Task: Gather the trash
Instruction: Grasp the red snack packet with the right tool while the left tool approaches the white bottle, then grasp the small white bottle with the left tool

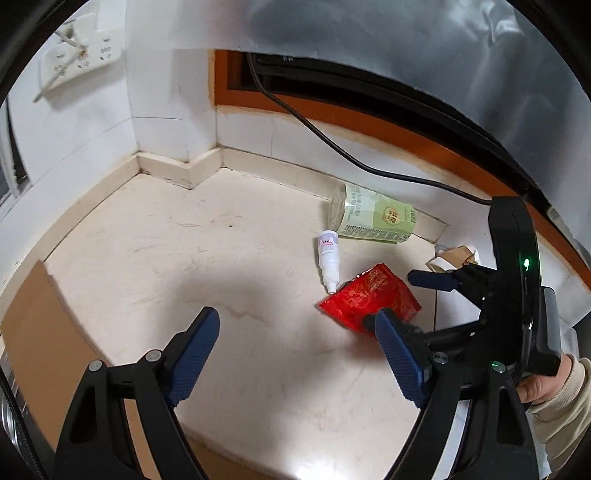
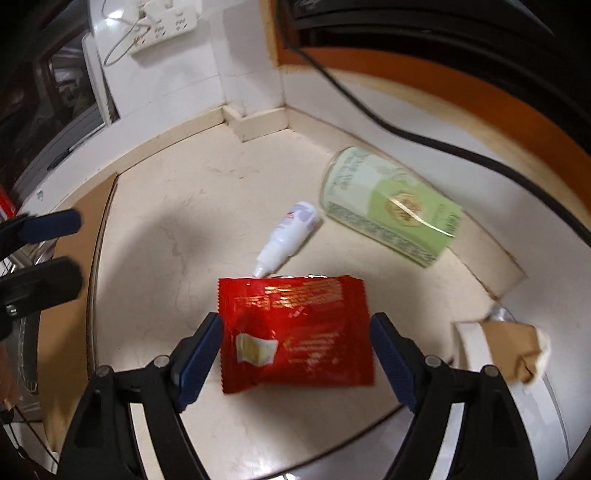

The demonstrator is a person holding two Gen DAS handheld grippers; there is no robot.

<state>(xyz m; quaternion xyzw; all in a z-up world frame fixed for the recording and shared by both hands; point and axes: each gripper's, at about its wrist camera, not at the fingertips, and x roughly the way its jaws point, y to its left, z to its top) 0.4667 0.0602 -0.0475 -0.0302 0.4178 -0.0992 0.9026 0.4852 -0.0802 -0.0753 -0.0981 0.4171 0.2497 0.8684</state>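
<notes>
A red snack wrapper [image 2: 295, 332] lies flat on the cream counter; it also shows in the left wrist view [image 1: 369, 302]. My right gripper [image 2: 297, 347] is open with its blue fingers on either side of the wrapper, just clear of its edges. A small white bottle [image 2: 288, 236] lies on its side just beyond the wrapper, and a green-labelled cup [image 2: 391, 206] lies tipped over behind it. My left gripper [image 1: 295, 350] is open and empty over bare counter, left of the wrapper. The right gripper [image 1: 406, 299] shows in the left wrist view.
A brown and white crumpled paper [image 2: 509, 347] lies at the right. A black cable [image 1: 332, 144] runs along the tiled wall. A cardboard sheet [image 1: 40, 332] lies at the counter's left edge. A power strip [image 2: 162, 26] hangs on the wall. A plastic bag [image 1: 406, 40] hangs overhead.
</notes>
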